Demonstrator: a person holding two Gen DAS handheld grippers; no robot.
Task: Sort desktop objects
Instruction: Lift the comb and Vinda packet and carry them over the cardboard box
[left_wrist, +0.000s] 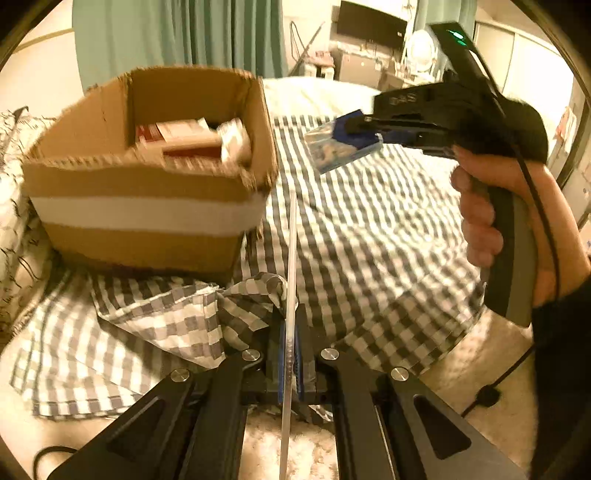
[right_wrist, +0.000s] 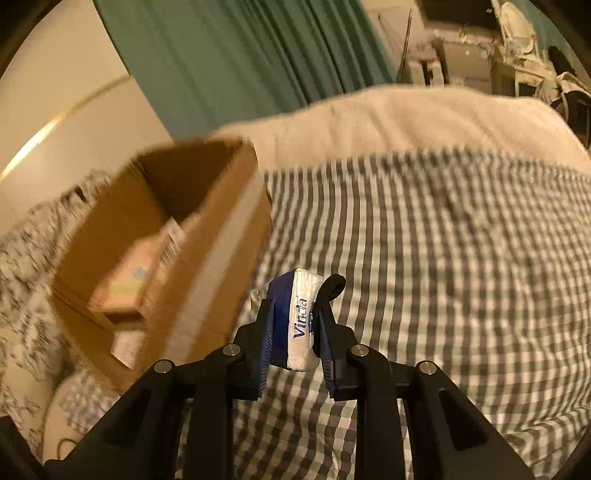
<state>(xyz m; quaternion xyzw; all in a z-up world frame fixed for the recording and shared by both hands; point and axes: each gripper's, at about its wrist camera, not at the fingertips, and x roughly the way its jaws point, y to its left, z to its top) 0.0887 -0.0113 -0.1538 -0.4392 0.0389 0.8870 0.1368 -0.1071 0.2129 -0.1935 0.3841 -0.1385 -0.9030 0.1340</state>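
An open cardboard box (left_wrist: 147, 206) with several small packages inside stands on the checked cloth at the left; it also shows in the right wrist view (right_wrist: 207, 266). My left gripper (left_wrist: 290, 354) is shut on a thin clear straw-like stick (left_wrist: 291, 266) that points up toward the box's corner. My right gripper (right_wrist: 295, 325) is shut on a blue and white Vinda tissue pack (right_wrist: 301, 317). In the left wrist view the right gripper (left_wrist: 356, 125) holds the pack (left_wrist: 340, 147) in the air to the right of the box.
A grey and white checked cloth (left_wrist: 369, 229) covers the surface, with a folded corner (left_wrist: 192, 314) near my left gripper. A cream blanket (right_wrist: 406, 118) lies behind, a teal curtain (right_wrist: 240, 55) beyond. Patterned fabric (left_wrist: 14, 221) lies left of the box.
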